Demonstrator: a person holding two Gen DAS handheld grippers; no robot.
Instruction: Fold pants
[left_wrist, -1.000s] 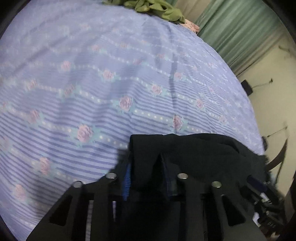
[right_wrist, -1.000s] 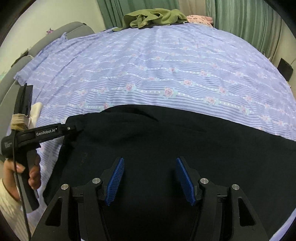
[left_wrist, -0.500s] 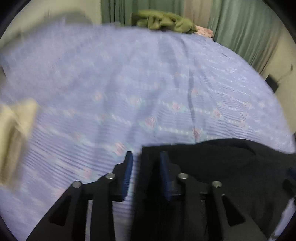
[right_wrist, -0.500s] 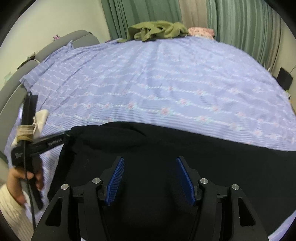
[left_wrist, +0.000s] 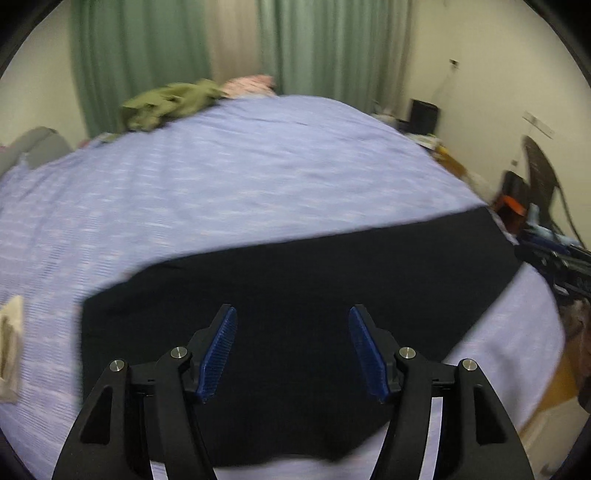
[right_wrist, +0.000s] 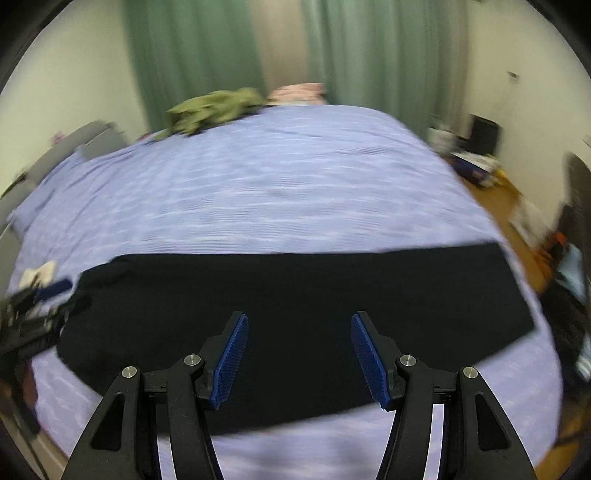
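Standing apart with nothing between its blue pads, the left gripper (left_wrist: 291, 347) has just been opening and is clear of the black pants (left_wrist: 295, 295). So too the right gripper (right_wrist: 299, 354), jaws spread and empty. Below both, the pants lie flat as a long folded band across the purple bed sheet (right_wrist: 258, 192), a green garment (right_wrist: 214, 107) at the far edge.

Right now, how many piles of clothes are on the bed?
3: black pants spread flat nearest the camera, a green heap at the far edge, a pink bundle beside it. More may be hidden.
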